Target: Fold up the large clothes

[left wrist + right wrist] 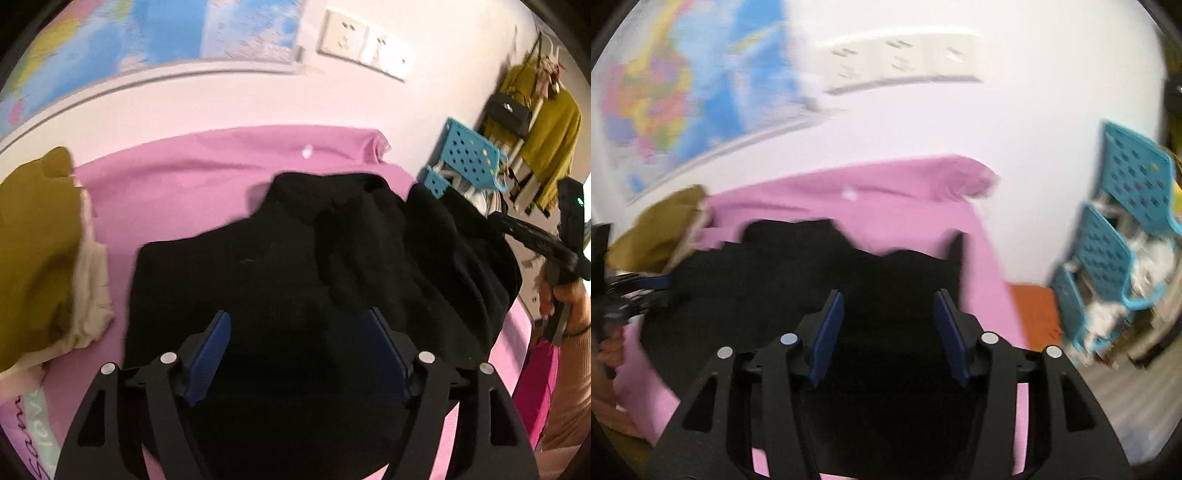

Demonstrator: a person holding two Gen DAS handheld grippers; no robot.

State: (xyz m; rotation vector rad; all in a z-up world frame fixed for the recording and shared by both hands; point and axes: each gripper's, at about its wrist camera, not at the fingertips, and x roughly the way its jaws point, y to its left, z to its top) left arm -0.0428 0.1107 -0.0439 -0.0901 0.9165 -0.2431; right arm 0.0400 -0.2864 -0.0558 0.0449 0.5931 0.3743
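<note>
Both views are brightly and evenly lit indoors, with a warm pinkish cast on the wall (229, 107) and no hard shadows. Fisheye bending curves the frame edges, and dark corners ring each picture. The black garment (314, 258) reads as a near-featureless dark mass. The left wrist view is mildly soft; the right wrist view is heavily smeared, the map (683, 96) at upper left and blue crates (1126, 229) at right streaked.

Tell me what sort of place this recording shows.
Most likely a bedroom at home: a pink sheet spread under the black garment, a world map on the wall, and clothes hanging on a rack beside blue plastic shelves.
</note>
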